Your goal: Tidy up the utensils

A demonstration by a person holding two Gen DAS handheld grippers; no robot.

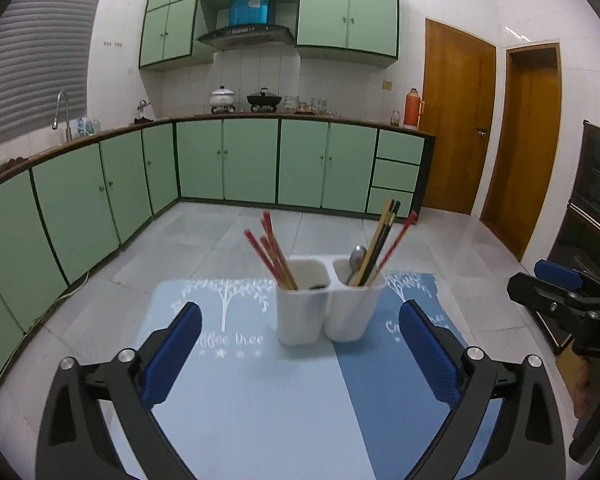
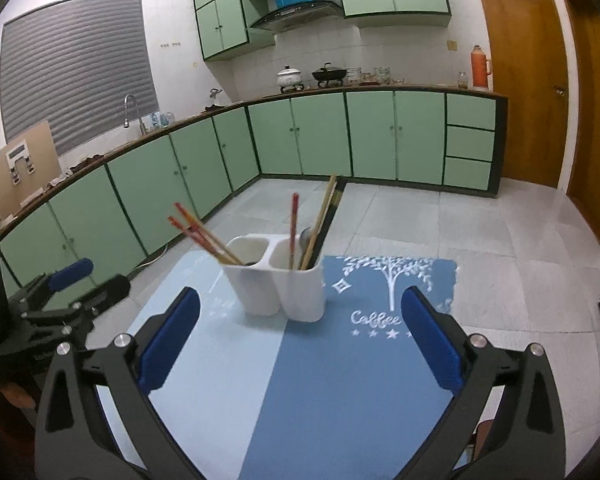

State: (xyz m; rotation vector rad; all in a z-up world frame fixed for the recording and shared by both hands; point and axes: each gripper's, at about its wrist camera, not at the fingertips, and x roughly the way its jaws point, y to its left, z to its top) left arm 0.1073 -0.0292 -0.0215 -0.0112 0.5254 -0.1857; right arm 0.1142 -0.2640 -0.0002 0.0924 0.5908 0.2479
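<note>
A white two-compartment utensil holder [image 1: 324,304] [image 2: 278,284] stands upright on blue placemats. Its left compartment holds several red chopsticks [image 1: 272,252] [image 2: 204,236]. The right compartment holds a metal spoon [image 1: 356,260] [image 2: 306,236], tan and dark chopsticks [image 1: 382,236] [image 2: 326,216] and one red chopstick [image 1: 398,240] [image 2: 293,220]. My left gripper [image 1: 300,332] is open just short of the holder, nothing between its blue pads. My right gripper [image 2: 300,320] is open too, empty, a little nearer than the holder. Each gripper shows at the edge of the other's view.
A light blue placemat [image 1: 236,400] and a darker blue one [image 2: 340,380] lie side by side on the pale table. Green kitchen cabinets [image 1: 228,160] line the far wall, with pots on the counter. Wooden doors [image 1: 460,120] stand at right, a dark oven unit [image 1: 596,200] beside them.
</note>
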